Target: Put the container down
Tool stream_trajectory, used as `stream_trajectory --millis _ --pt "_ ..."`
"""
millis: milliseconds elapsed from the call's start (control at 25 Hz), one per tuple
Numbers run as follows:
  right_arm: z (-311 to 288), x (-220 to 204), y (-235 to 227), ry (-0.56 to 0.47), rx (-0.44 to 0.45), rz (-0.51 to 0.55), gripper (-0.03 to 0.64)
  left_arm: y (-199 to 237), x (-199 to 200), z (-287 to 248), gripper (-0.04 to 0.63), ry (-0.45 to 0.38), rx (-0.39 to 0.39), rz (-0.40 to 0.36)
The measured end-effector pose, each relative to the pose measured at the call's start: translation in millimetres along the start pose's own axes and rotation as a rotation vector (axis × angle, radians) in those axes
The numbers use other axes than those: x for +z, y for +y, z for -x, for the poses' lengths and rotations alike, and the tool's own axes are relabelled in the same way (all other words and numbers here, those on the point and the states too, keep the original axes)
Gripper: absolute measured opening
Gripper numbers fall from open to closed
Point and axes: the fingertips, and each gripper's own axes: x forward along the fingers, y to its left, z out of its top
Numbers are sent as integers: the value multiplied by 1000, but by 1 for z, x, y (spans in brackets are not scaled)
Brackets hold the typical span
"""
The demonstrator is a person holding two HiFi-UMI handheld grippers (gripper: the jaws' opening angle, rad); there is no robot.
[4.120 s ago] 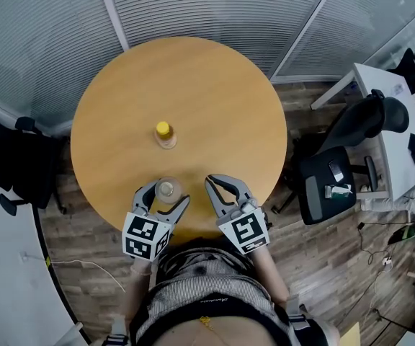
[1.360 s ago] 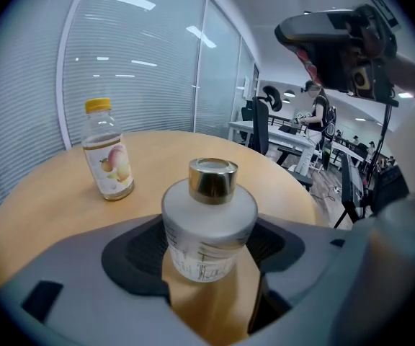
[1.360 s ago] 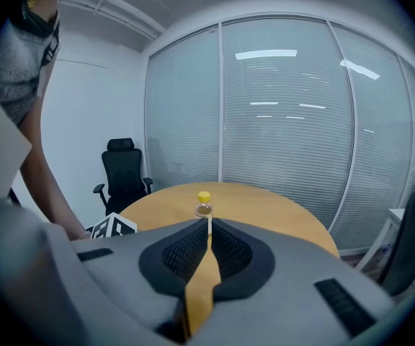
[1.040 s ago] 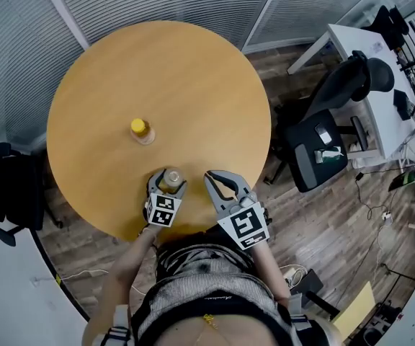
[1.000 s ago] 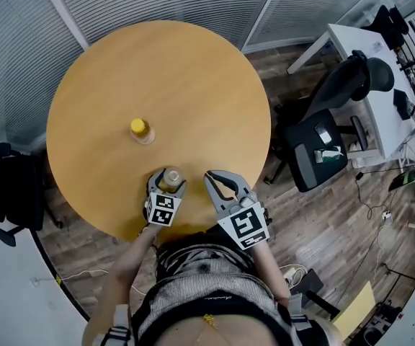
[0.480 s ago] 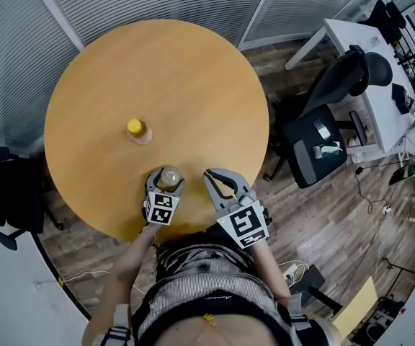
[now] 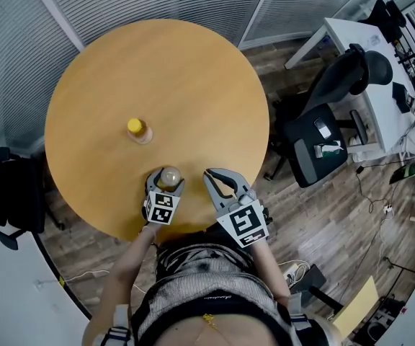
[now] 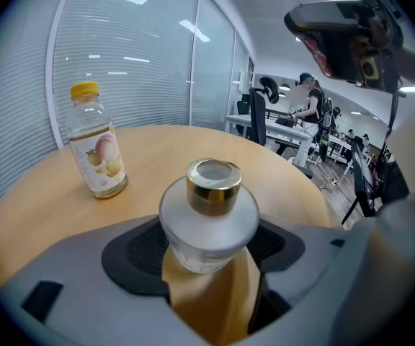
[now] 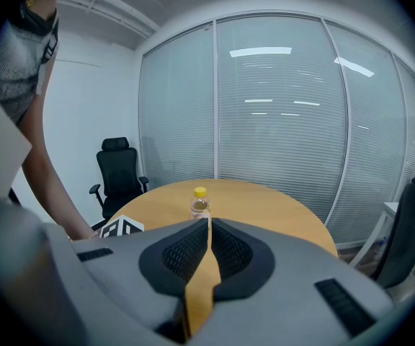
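A frosted glass container (image 7: 169, 176) with a gold neck sits between the jaws of my left gripper (image 7: 166, 186) near the front edge of the round wooden table (image 7: 193, 78). In the left gripper view the container (image 8: 207, 218) fills the gap and the left gripper (image 8: 209, 247) is shut on it. Whether its base touches the table is hidden. My right gripper (image 7: 219, 182) hovers just to its right, over the table edge. In the right gripper view, the right gripper (image 9: 207, 228) has its pads meeting and holds nothing.
A clear bottle (image 7: 139, 130) with a yellow cap stands upright left of the table's middle, also in the left gripper view as the bottle (image 8: 97, 146). A black office chair (image 7: 323, 153) and a white desk (image 7: 369, 63) are to the right. Glass walls with blinds lie behind.
Since the earliest frame the left gripper's jaws have narrowed onto the container and the head view has shifted. Over the last second nothing has visibly moved.
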Motion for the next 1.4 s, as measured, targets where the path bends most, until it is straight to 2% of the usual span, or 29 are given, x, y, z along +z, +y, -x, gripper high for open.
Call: stream_trajectory --millis 1400 --pt "7 0 -2 -14 44 39 26 0 2 -2 339 -72 5 -12"
